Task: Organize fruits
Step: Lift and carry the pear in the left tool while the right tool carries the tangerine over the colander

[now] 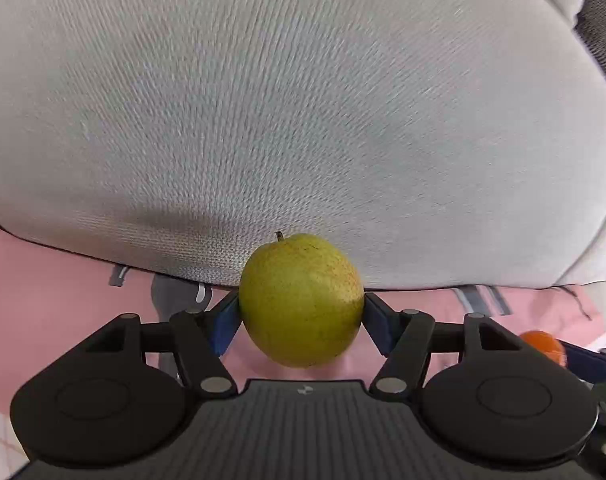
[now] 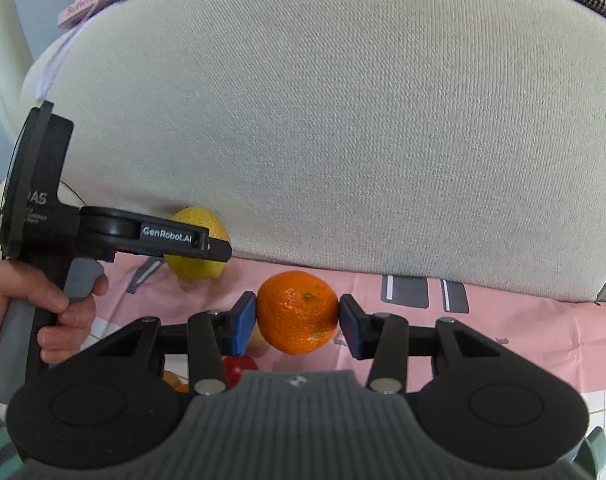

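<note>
My left gripper [image 1: 301, 312] is shut on a yellow-green pear [image 1: 301, 300], held above the pink cloth in front of a grey cushion. It also shows in the right wrist view [image 2: 197, 256], gripping the pear [image 2: 195, 268] at the left. My right gripper [image 2: 298, 314] is shut on an orange tangerine [image 2: 297, 312], its blue pads [image 2: 245, 320] pressing both sides. The tangerine also shows at the right edge of the left wrist view [image 1: 543, 344]. A red fruit [image 2: 239, 370] and small orange-yellow fruits [image 2: 171, 380] lie partly hidden below my right gripper.
A large grey cushion [image 2: 343, 120] fills the background close ahead. A pink patterned cloth [image 2: 503, 340] covers the surface below. A person's hand [image 2: 43, 312] holds the left gripper's handle. A pink item [image 2: 91, 0] sits at the upper left.
</note>
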